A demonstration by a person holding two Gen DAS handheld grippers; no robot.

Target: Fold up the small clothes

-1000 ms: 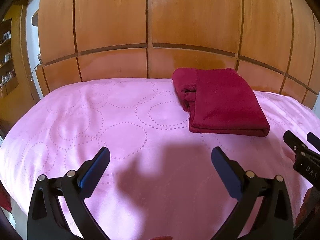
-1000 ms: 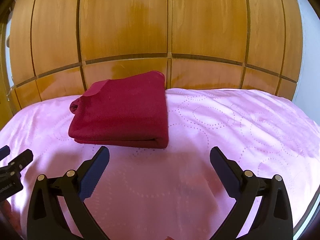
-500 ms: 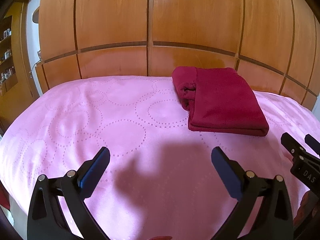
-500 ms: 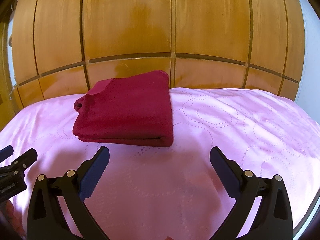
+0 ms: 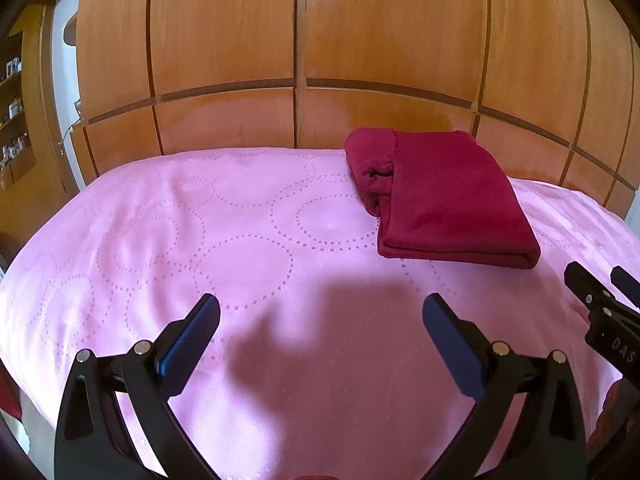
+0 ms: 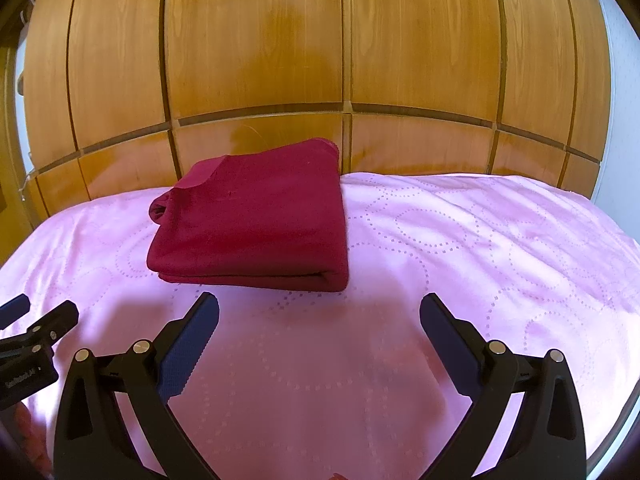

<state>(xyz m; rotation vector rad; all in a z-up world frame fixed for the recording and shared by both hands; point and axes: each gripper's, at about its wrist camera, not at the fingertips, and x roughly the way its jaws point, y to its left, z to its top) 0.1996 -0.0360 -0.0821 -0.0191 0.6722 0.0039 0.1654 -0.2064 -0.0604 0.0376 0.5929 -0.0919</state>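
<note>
A dark red garment (image 5: 444, 200) (image 6: 256, 216) lies folded into a thick rectangle on the pink bedspread (image 5: 248, 248) (image 6: 460, 240), near the far edge by the wooden panels. My left gripper (image 5: 320, 320) hangs open above bare bedspread, to the left of and nearer than the garment. My right gripper (image 6: 319, 318) is open too, just in front of the garment's near folded edge and apart from it. Nothing sits between either pair of fingers. Each gripper shows at the edge of the other's view.
Tall wooden wardrobe panels (image 5: 296, 52) (image 6: 344, 40) rise right behind the bed. A shelf unit with small items (image 5: 14, 100) stands at far left. The bedspread drops away at the left and right edges.
Both grippers have drifted slightly, and the garment sits a little lower and nearer in the right wrist view. The jaws stay open and the garment has not moved.
</note>
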